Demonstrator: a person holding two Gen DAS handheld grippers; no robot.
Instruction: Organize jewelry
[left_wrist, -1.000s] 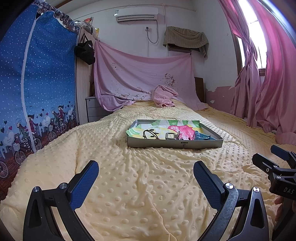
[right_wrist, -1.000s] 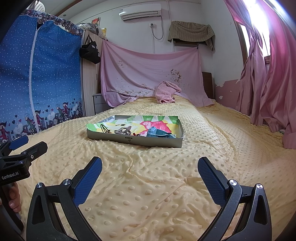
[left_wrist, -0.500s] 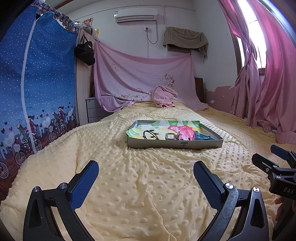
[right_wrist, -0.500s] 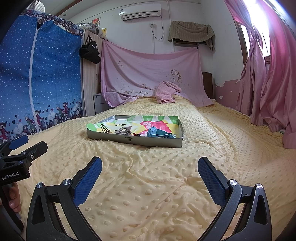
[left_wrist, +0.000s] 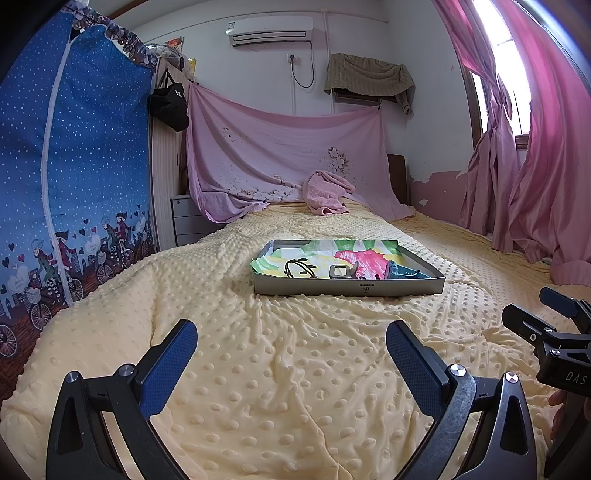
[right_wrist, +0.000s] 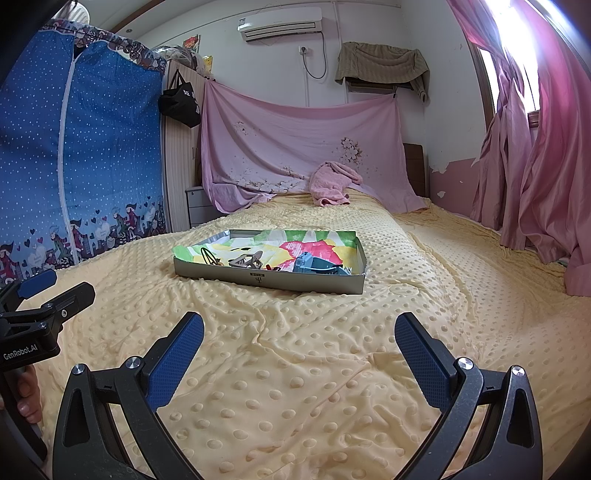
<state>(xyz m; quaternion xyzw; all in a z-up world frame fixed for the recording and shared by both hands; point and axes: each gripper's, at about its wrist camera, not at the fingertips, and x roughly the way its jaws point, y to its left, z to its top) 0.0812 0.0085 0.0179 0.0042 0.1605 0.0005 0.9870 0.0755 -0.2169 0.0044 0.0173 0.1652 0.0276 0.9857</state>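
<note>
A shallow grey tray lined with bright patterned paper sits in the middle of the bed. In it lie a dark looped band, a beige hair claw and a teal piece. My left gripper is open and empty over the blanket, well short of the tray. My right gripper is open and empty too, beside the left one, also short of the tray. Each gripper shows at the edge of the other's view, the right one and the left one.
A yellow dotted blanket covers the bed. A pink towel lies near the headboard under a hung pink sheet. A blue fabric wardrobe stands at the left, pink curtains at the right.
</note>
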